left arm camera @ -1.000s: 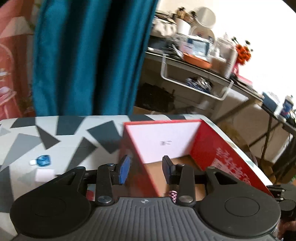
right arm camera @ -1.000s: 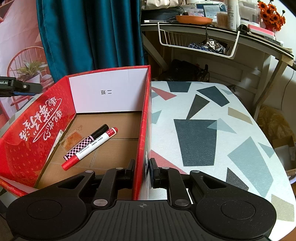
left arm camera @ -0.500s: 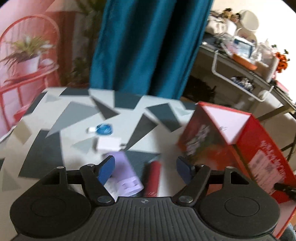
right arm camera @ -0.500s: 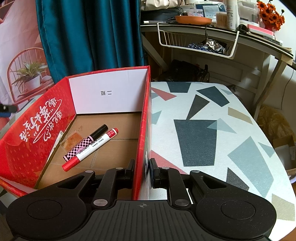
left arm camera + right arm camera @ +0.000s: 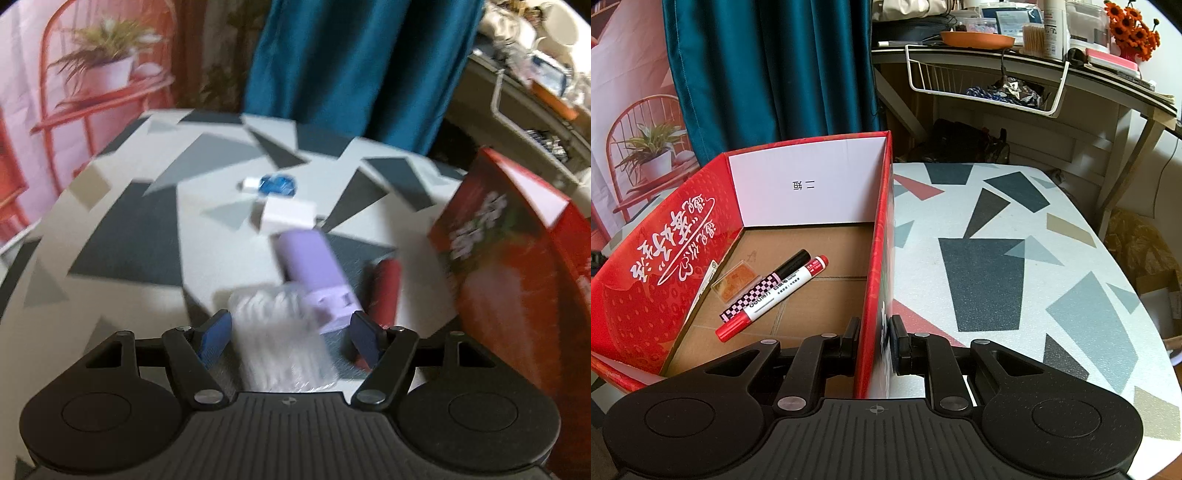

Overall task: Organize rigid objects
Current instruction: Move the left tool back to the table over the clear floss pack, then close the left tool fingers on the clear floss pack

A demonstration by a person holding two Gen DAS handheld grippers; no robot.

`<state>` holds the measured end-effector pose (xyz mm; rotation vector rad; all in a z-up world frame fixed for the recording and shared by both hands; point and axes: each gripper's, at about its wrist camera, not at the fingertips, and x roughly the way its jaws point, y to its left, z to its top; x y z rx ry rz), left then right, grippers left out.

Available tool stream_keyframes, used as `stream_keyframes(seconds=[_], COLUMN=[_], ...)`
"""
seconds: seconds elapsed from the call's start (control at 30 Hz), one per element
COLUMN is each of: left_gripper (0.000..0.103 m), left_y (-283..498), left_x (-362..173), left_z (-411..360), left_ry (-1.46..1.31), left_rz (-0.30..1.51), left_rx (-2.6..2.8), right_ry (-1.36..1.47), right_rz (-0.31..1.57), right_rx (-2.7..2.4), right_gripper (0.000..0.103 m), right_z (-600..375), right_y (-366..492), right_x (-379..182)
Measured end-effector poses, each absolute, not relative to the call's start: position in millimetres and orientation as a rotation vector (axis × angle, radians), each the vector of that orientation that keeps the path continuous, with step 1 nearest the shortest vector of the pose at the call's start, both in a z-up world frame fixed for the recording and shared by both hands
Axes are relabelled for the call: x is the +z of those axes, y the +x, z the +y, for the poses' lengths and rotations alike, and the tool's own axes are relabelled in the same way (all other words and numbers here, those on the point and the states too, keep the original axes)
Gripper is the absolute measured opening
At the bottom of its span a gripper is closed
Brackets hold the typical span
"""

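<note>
In the left wrist view my left gripper (image 5: pixel 289 339) is open above the patterned table (image 5: pixel 147 229). A blurred white packet (image 5: pixel 280 332) lies between its blue pads (image 5: pixel 214 338), and I see no pad pressing on it. Just beyond lie a purple tube (image 5: pixel 314 273), a red cylinder (image 5: pixel 386 288), a white block (image 5: pixel 288 214) and a small blue bottle (image 5: pixel 277 184). The red box (image 5: pixel 517 266) stands to the right. My right gripper (image 5: pixel 874 341) is shut on the red box's (image 5: pixel 646 295) right wall. Inside lie a red marker (image 5: pixel 775 295), a black checkered marker (image 5: pixel 764 284) and a small clear case (image 5: pixel 735 282).
A teal curtain (image 5: pixel 768 74) hangs behind the table. A cluttered desk with a white wire basket (image 5: pixel 986 81) stands at the back right. The table (image 5: pixel 997 258) runs bare to the right of the box, with its edge curving away on that side.
My left gripper has swung left, away from the box, and come down over the loose things on the table; its jaws have widened. The right gripper and the box have stayed still.
</note>
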<state>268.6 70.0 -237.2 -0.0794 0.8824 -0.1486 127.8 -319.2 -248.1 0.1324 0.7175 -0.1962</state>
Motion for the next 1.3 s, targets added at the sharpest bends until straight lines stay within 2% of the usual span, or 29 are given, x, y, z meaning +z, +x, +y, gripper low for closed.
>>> stream_keyframes(seconds=[0.47, 0.67, 1.3], left_gripper=[0.069, 0.059, 0.058], left_y=[277, 265, 238], left_x=[-254, -253, -250], left_z=[52, 55, 60], left_ry=[0.077, 0.105, 0.035], left_rz=[0.894, 0.872, 0.847], left_rx=[-0.058, -0.078, -0.099], right_ry=[0.126, 0.126, 0.129], right_rz=[0.723, 0.723, 0.719], right_rx=[-0.194, -0.194, -0.197], right_gripper=[0.016, 0.016, 0.016], right_z=[-318, -318, -319], right_y=[129, 129, 128], right_x=[-248, -248, -248])
